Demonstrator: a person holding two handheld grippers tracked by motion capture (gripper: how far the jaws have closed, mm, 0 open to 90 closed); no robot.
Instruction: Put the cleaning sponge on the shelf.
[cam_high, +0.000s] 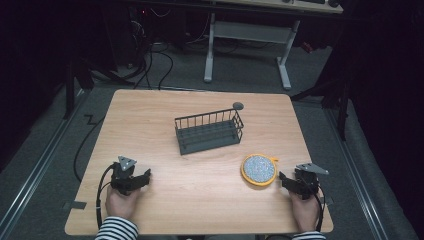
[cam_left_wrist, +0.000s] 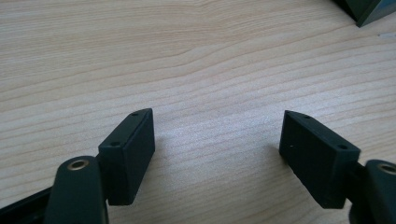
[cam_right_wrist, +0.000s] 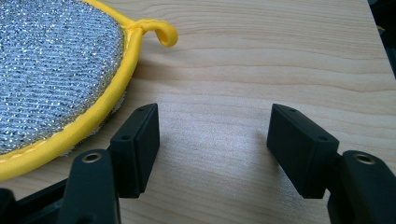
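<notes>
A round silver scouring pad (cam_high: 259, 169) with a yellow rim and a small yellow loop lies on the wooden table (cam_high: 150, 115) at the front right. In the right gripper view the pad (cam_right_wrist: 51, 70) sits just left of the jaws. My right gripper (cam_high: 286, 179) rests beside it, open, with bare wood between its jaws (cam_right_wrist: 212, 140). A dark wire rack (cam_high: 209, 131) stands at the table's middle. My left gripper (cam_high: 145, 176) rests at the front left, open on bare wood (cam_left_wrist: 217, 140). A corner of the rack (cam_left_wrist: 369, 9) shows at the top right of the left gripper view.
A small grey round object (cam_high: 238, 105) lies behind the rack's right end. A white desk frame (cam_high: 247, 45) stands on the floor beyond the table. Cables trail on the floor at the left. A person's hands in striped sleeves (cam_high: 116, 229) hold both grippers.
</notes>
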